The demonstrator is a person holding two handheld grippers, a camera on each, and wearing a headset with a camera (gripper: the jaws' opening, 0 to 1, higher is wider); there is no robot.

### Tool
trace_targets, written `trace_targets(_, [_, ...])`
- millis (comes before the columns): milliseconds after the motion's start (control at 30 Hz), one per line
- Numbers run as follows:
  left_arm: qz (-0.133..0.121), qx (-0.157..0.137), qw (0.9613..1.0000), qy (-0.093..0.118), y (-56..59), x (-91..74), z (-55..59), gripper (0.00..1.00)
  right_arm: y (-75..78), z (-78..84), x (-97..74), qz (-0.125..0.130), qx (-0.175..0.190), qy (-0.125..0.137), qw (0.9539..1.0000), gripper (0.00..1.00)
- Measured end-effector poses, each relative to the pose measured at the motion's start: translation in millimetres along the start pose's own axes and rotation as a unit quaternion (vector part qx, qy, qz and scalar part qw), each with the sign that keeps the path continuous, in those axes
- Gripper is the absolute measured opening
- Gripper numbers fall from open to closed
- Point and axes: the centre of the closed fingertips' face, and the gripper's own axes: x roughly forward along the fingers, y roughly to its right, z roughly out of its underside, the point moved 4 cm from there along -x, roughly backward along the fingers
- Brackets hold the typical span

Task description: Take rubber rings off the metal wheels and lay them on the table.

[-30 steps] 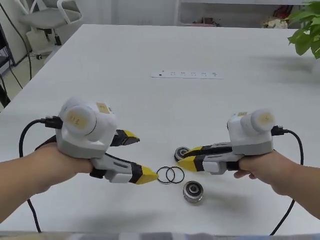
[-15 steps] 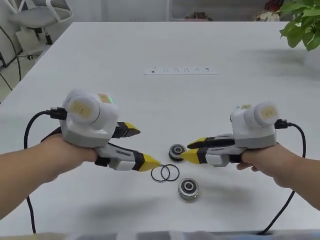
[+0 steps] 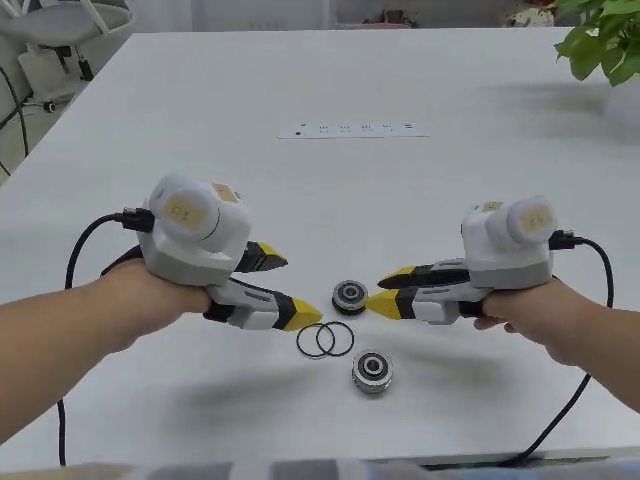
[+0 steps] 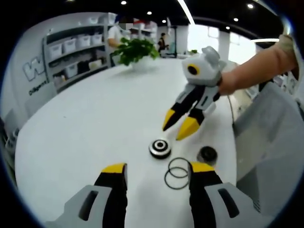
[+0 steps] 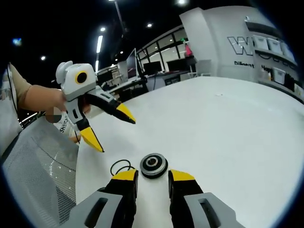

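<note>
Where there is room: the table [image 3: 450,120] lies bare far ahead and out to both sides, with a power strip [image 3: 355,130] flat on it well beyond the work.
Edges: the near edge runs under the person's forearms, close to the near wheel [image 3: 372,368]; a plant [image 3: 600,40] shows by the far right corner and a chair [image 3: 60,20] past the far left edge.
Cables: 1 of the cables [image 3: 85,245] trails back from each gripper toward the near edge.
Left: the left gripper [image 3: 290,288] has its jaws spread wide and holds nothing; its lower tip is just left of the rings [image 3: 325,340].
Right: the right gripper [image 3: 382,292] has its jaws a narrow gap apart and holds nothing; its tips point at the far wheel [image 3: 350,294], just beside it.
Rings: 2 thin black loops, overlapping, flat on the table between the opposed tips and a little nearer the person.
Wheels: the far wheel lies just beyond the rings, the near wheel just this side of them and slightly right.
Own views: the far wheel sits straight ahead of each gripper's jaws.
</note>
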Motion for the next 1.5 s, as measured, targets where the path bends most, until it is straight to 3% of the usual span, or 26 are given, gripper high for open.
trace_targets(700, [0.022,0.007,0.9997,-0.006,-2.3,35.7,-2.6,0.37,6.6,6.1,3.1,-0.003,-0.021,-0.010,0.9997,0.26])
trace_targets(1100, [0.032,0.016,0.9993,-0.013,2.9,51.5,-6.1,0.26,3.1,5.4,5.9,-0.011,-0.025,-0.007,0.9996,0.27])
trace_targets(1500, [0.027,0.022,0.9993,-0.014,3.7,62.6,-8.2,0.18,4.8,6.8,5.1,-0.009,-0.026,-0.007,0.9996,0.27])
